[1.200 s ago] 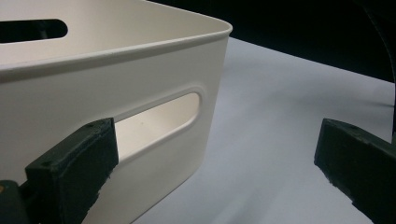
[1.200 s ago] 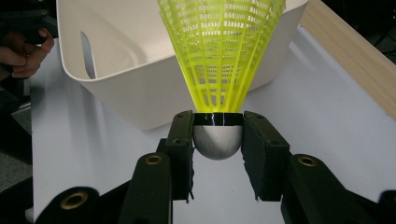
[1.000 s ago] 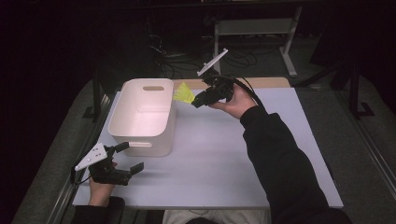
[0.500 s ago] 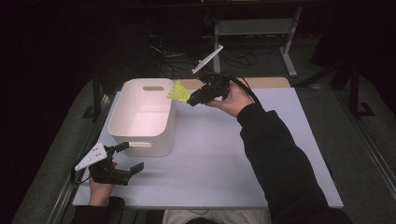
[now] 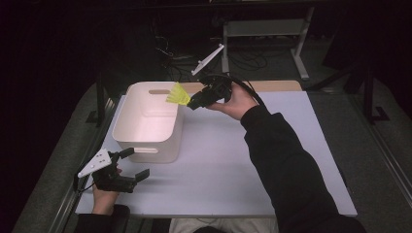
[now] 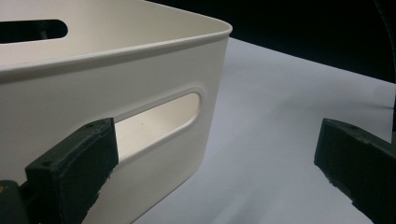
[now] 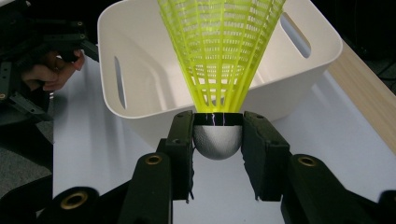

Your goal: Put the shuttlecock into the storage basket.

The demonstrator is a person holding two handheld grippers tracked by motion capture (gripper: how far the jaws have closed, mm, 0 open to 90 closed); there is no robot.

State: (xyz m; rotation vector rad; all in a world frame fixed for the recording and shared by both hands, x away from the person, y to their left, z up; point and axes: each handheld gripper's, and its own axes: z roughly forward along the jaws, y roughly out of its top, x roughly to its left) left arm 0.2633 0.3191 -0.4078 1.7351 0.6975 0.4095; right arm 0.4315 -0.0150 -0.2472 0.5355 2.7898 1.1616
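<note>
My right gripper [image 5: 193, 103] [image 7: 217, 135] is shut on the white cork base of a yellow-green shuttlecock [image 5: 178, 95] [image 7: 219, 60]. The mesh skirt points away from the jaws, over the far right rim of the white bin [image 5: 150, 124] [image 7: 140, 88]. The bin looks empty inside. My left gripper [image 5: 133, 165] [image 6: 215, 168] rests low on the white mat near the front left corner, open with nothing between its jaws, just in front of the bin's near wall and handle slot [image 6: 159, 119].
A white mat [image 5: 228, 165] covers the table, with a strip of bare wood [image 5: 277, 86] along its far edge. Dark floor, cables and a metal stand [image 5: 265, 29] lie beyond the table.
The right gripper has carried the shuttlecock leftward and slightly up, from beside the bin's far right corner to over its rim. The left gripper has stayed put.
</note>
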